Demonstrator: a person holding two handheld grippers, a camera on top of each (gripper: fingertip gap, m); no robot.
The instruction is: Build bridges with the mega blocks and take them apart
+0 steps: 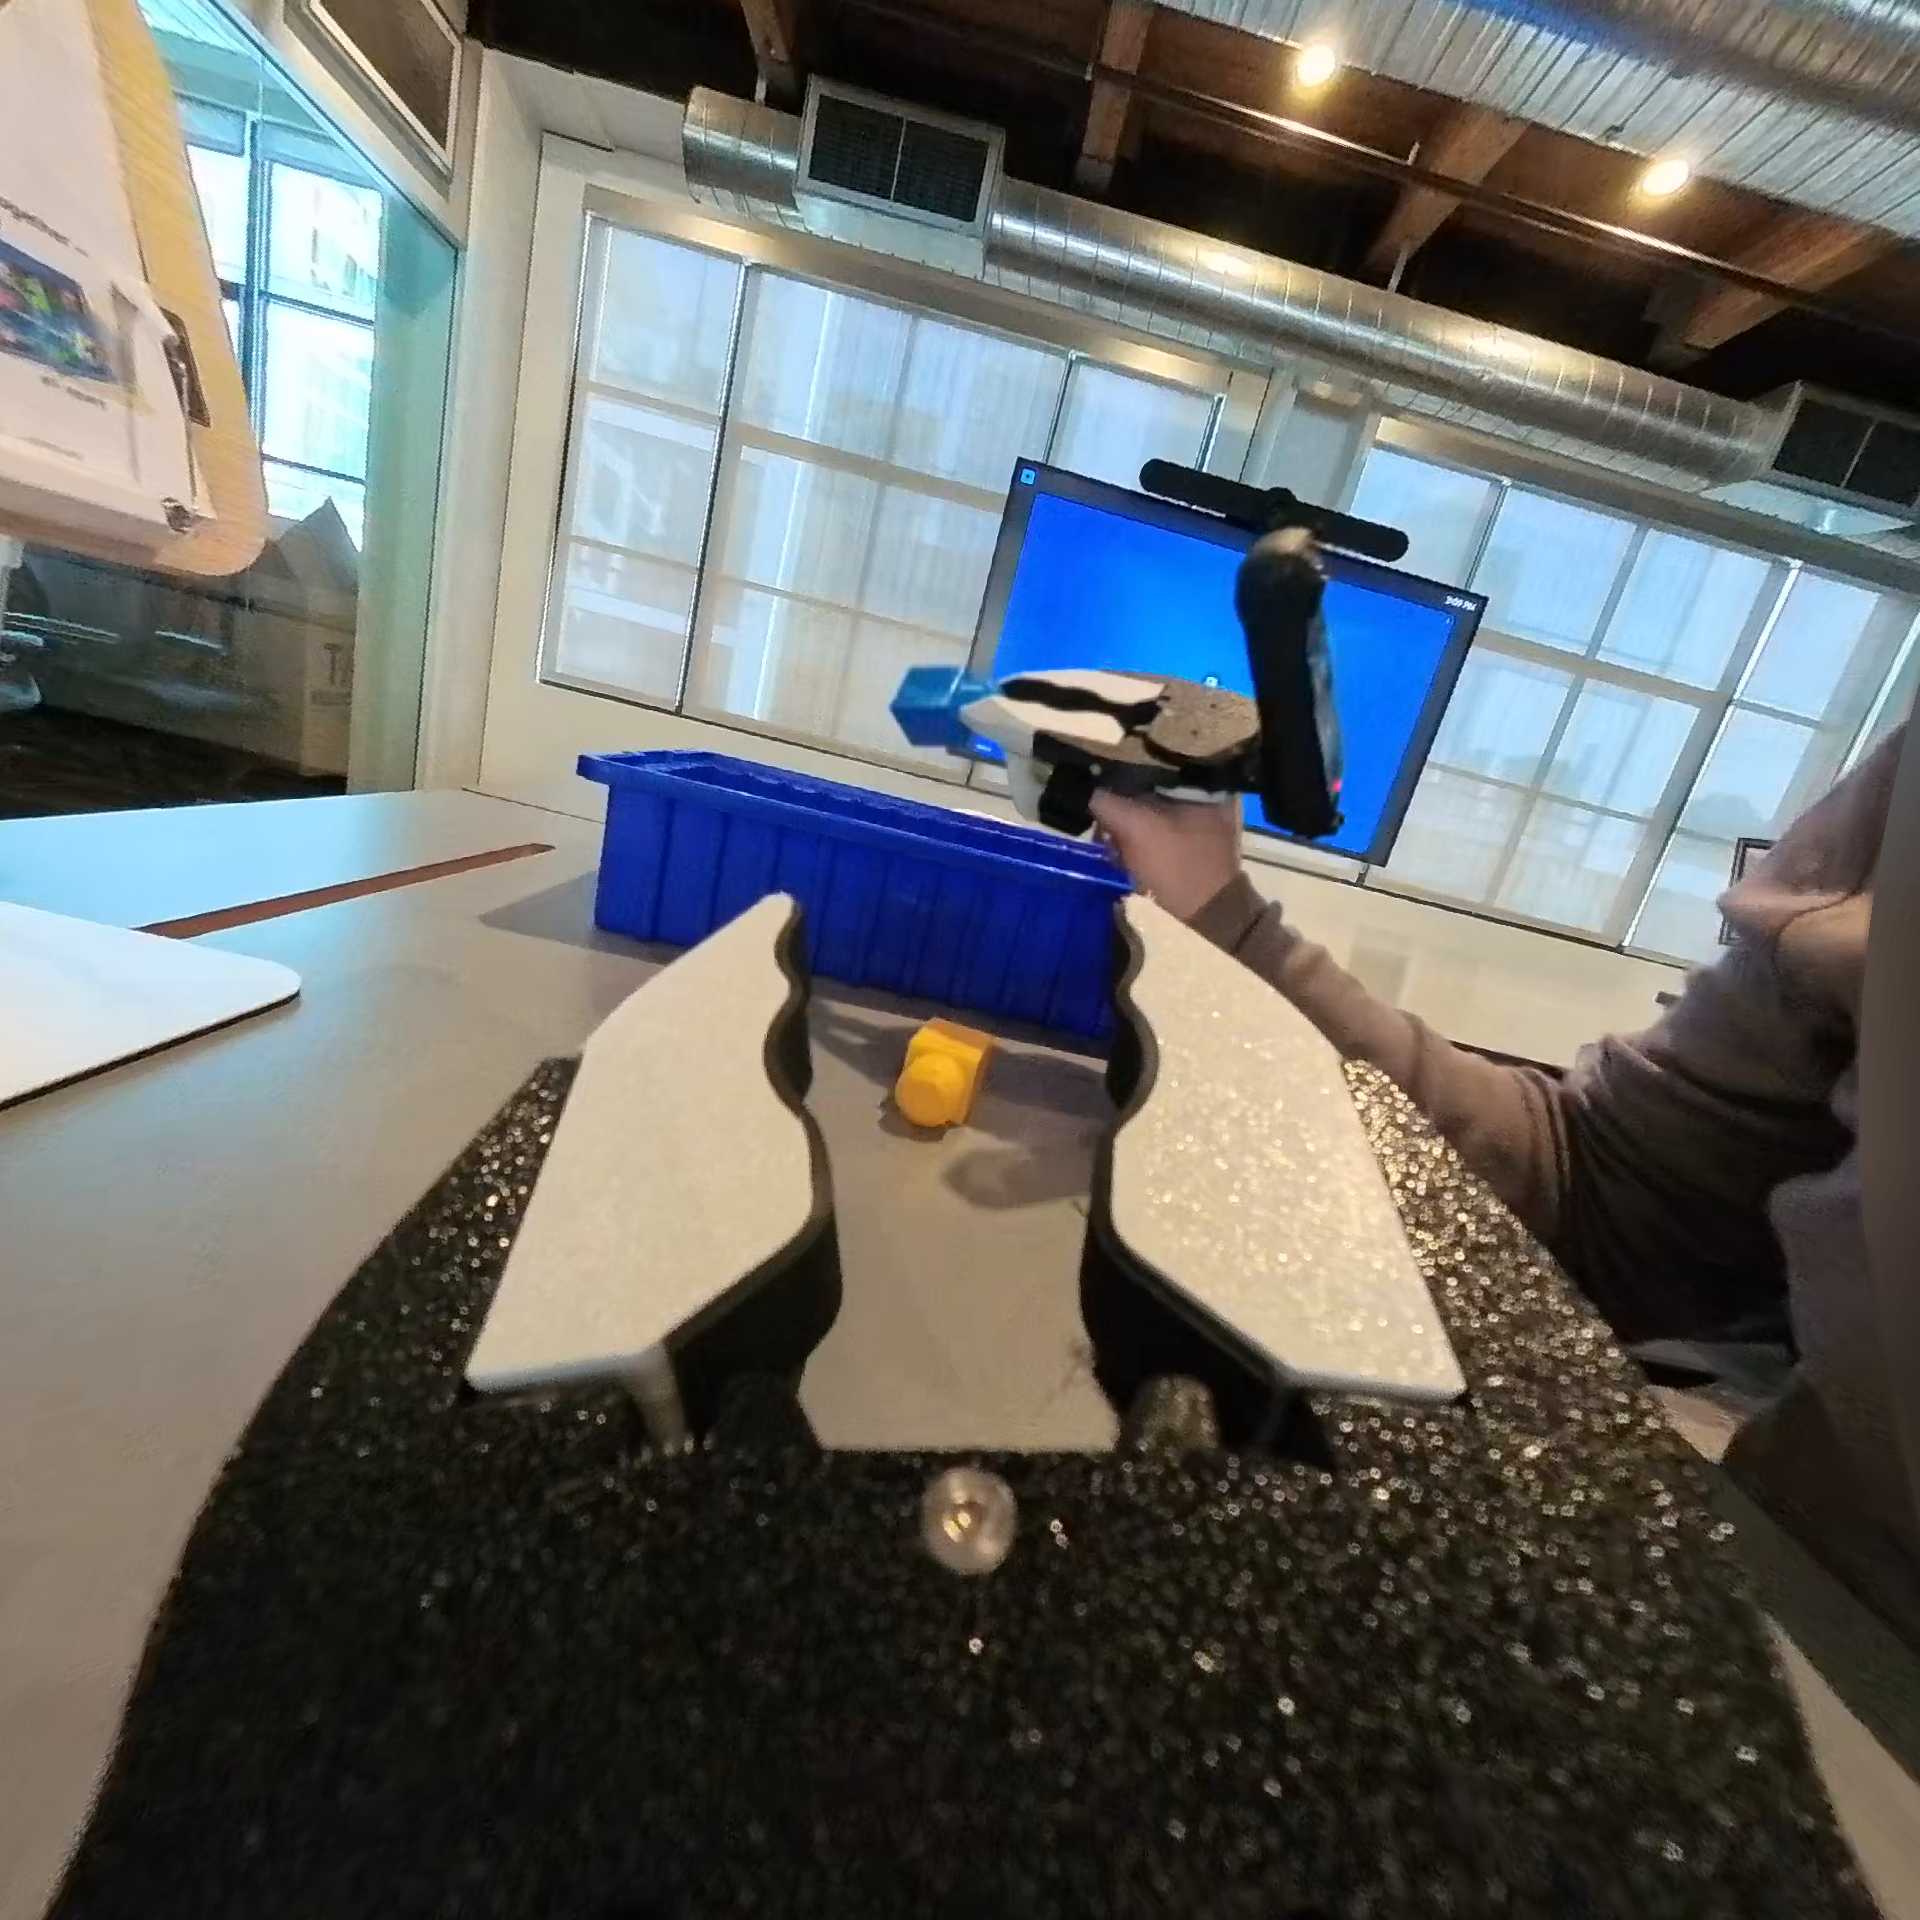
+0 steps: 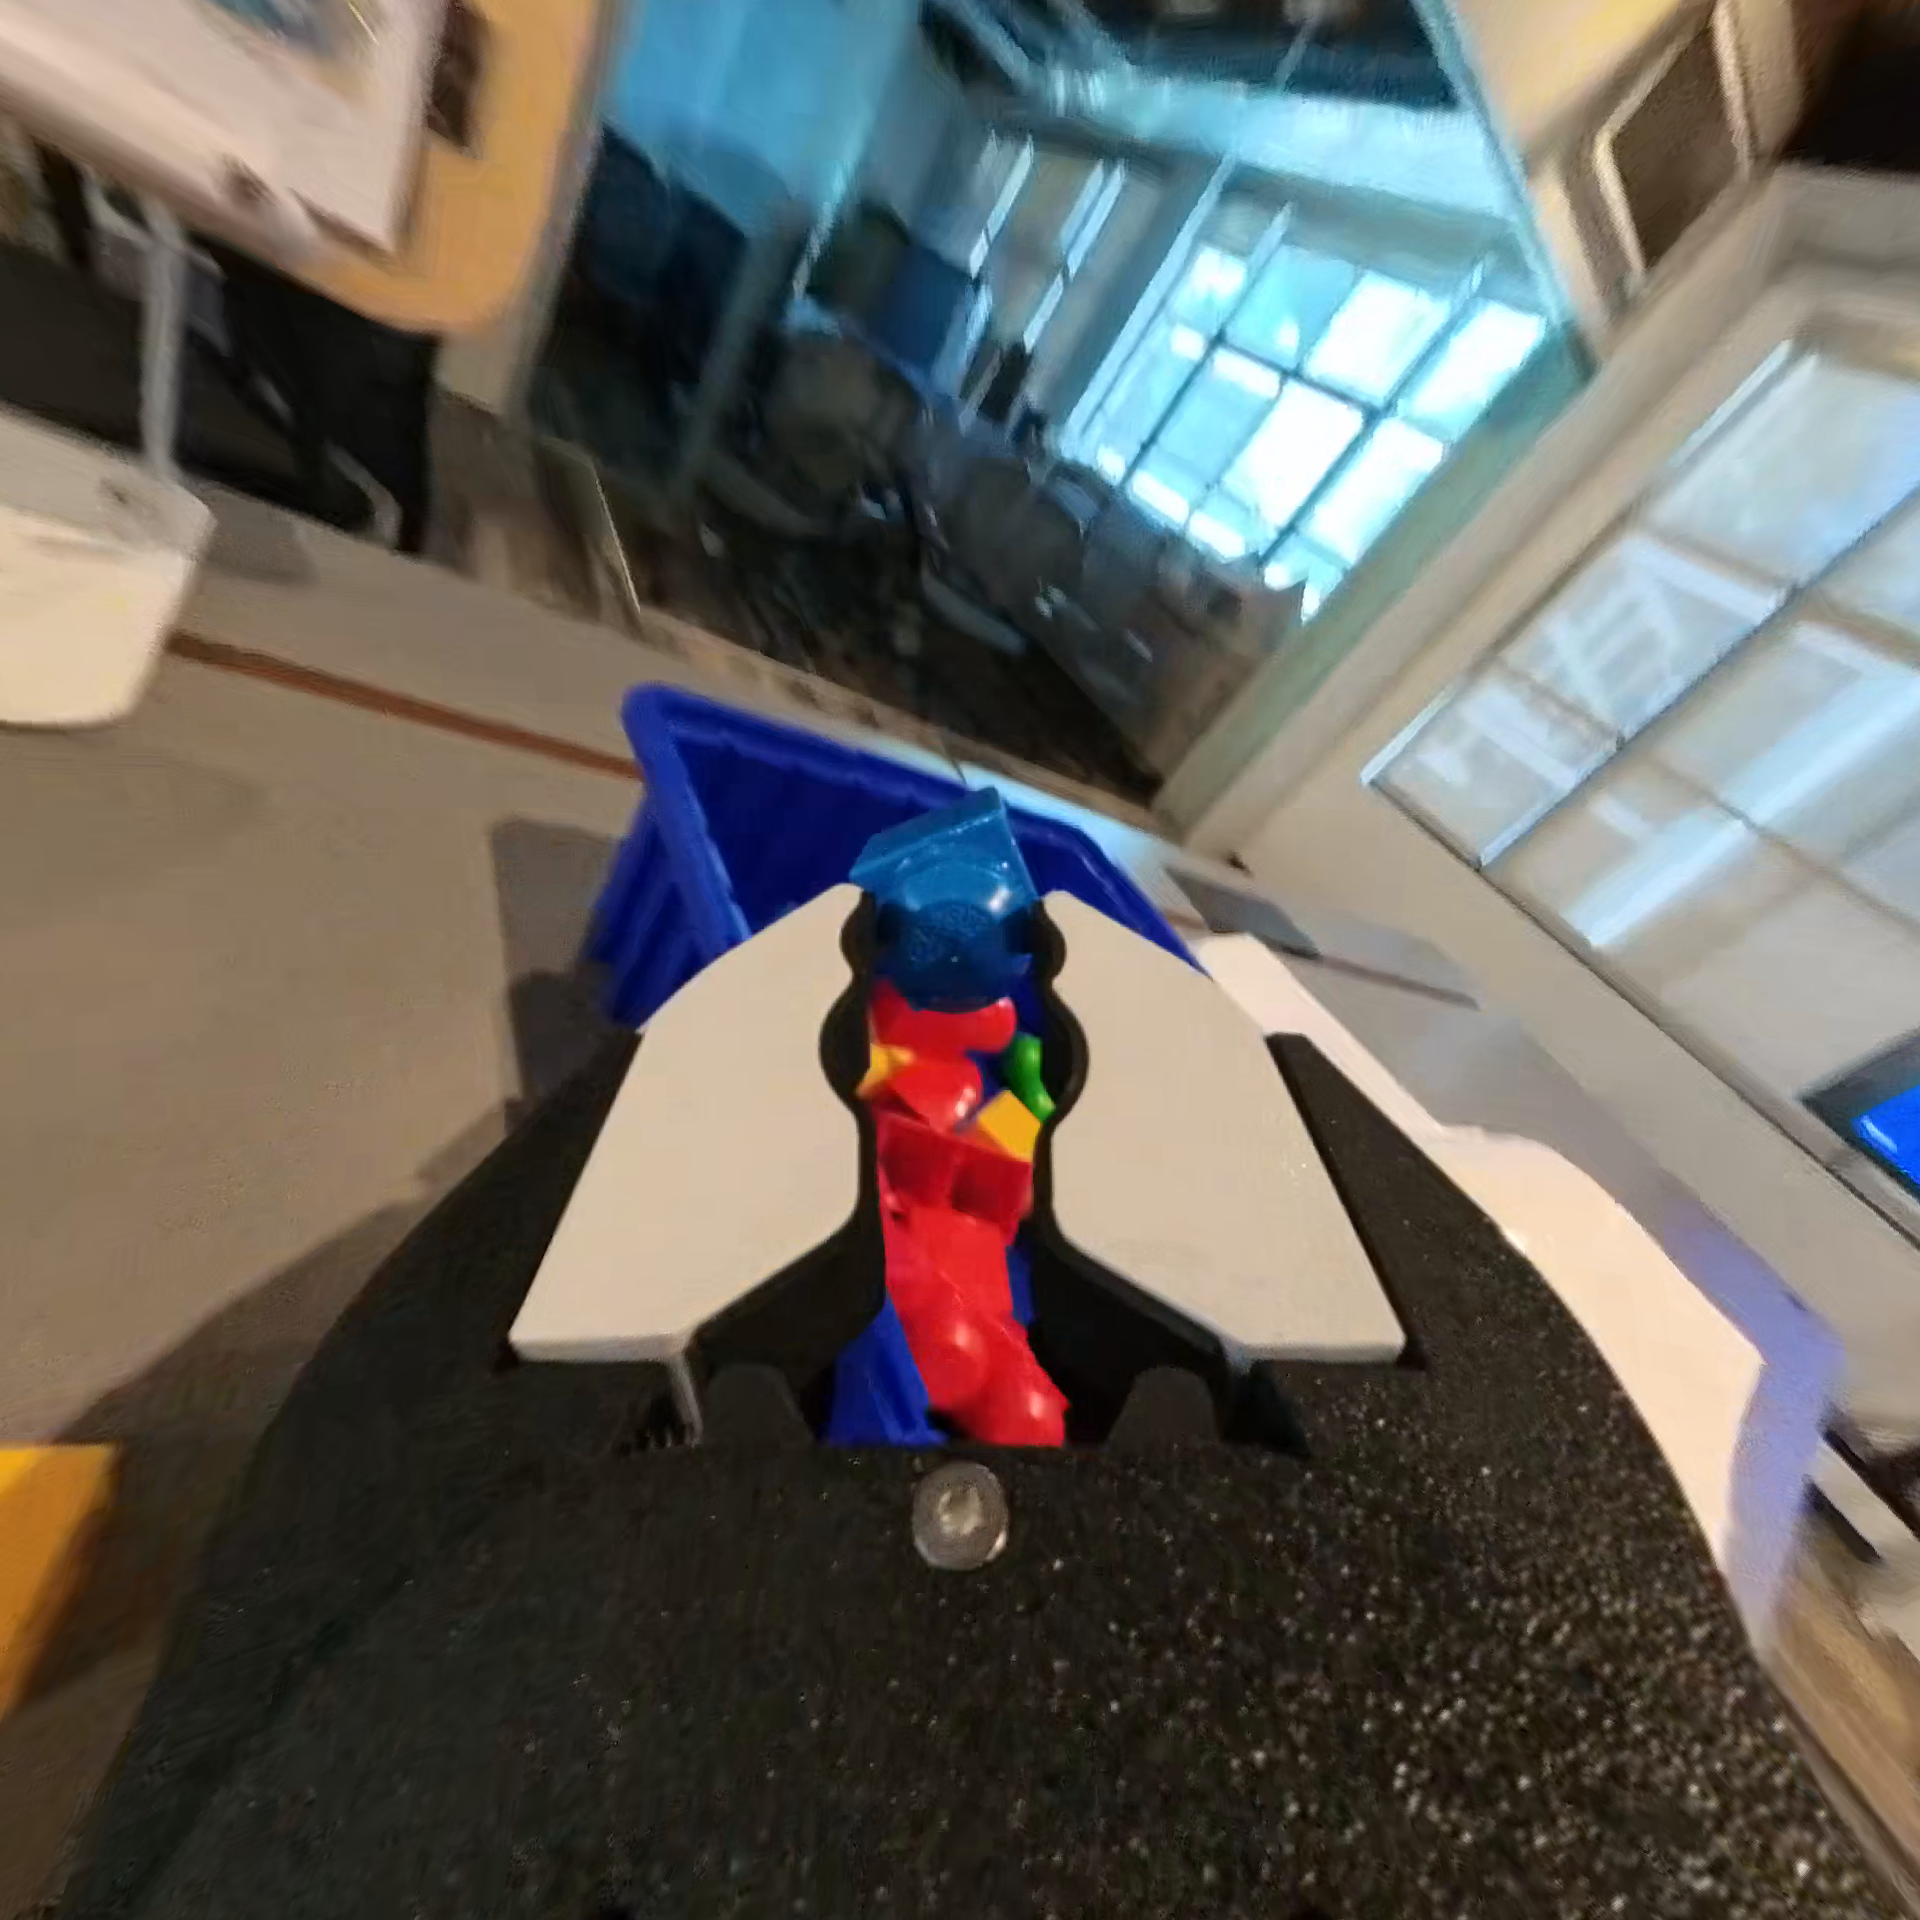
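Observation:
My left gripper is open and empty, low over the grey table. A yellow block lies on its side on the table just beyond the fingertips. My right gripper is shut on a blue block and holds it in the air above the blue bin. In the left wrist view the right gripper shows above the bin with the blue block at its tip. Red, yellow and green blocks lie in the bin below.
A white board lies at the table's left edge. A person's sleeve and hand reach in from the right. A blue screen stands behind the bin. Something yellow shows at the lower left of the right wrist view. The grippers' ends are close to 35 cm from one another.

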